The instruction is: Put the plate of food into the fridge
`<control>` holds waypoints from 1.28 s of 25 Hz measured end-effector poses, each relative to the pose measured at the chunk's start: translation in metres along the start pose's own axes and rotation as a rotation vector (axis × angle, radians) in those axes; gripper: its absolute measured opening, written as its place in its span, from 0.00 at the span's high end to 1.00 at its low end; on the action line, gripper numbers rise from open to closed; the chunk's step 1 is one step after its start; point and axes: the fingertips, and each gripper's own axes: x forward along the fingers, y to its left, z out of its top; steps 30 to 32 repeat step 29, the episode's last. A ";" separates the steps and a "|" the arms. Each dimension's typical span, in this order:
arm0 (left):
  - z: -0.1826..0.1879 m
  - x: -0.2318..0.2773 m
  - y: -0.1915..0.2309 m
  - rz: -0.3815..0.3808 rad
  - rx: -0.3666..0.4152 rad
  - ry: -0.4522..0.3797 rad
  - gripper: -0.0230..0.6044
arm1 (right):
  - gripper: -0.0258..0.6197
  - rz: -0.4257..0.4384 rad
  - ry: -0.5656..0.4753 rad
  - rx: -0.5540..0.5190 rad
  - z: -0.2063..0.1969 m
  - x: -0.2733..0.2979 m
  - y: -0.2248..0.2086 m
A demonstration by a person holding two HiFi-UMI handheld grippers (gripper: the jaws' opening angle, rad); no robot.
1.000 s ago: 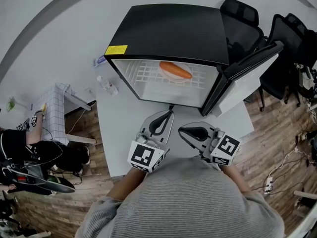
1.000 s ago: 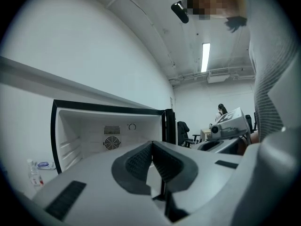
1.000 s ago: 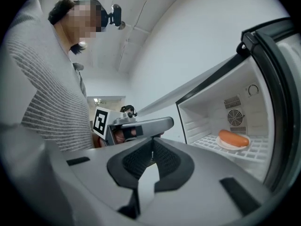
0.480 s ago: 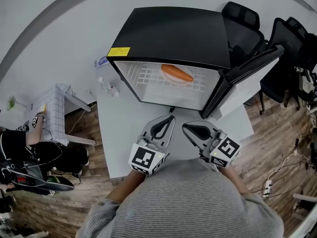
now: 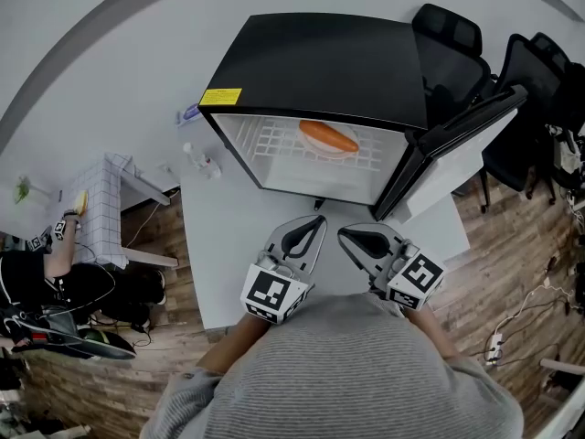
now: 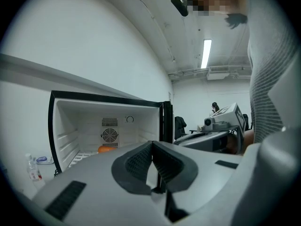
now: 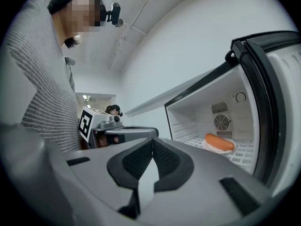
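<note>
Left tongs (image 5: 319, 219) and right tongs (image 5: 343, 234) drawn back, closed empty, plate of food (image 5: 327, 139) ahead in fridge (image 5: 320, 62)

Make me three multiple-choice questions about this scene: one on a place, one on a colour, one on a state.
1. Where is the plate of food relative to the fridge?
A. On top of it
B. Inside, on the wire shelf
C. Underneath it

2. What colour is the fridge's top?
A. Black
B. Red
C. Green

3. How does the fridge door stand?
A. Shut
B. Open
C. Taken off

Answers:
1 B, the plate sits on the white grid inside.
2 A, the head view shows a black top panel.
3 B, the door is swung out to the right.
</note>
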 end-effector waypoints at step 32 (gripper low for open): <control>0.001 0.011 -0.009 -0.017 0.002 0.011 0.94 | 0.94 0.024 0.010 -0.011 -0.004 -0.005 -0.002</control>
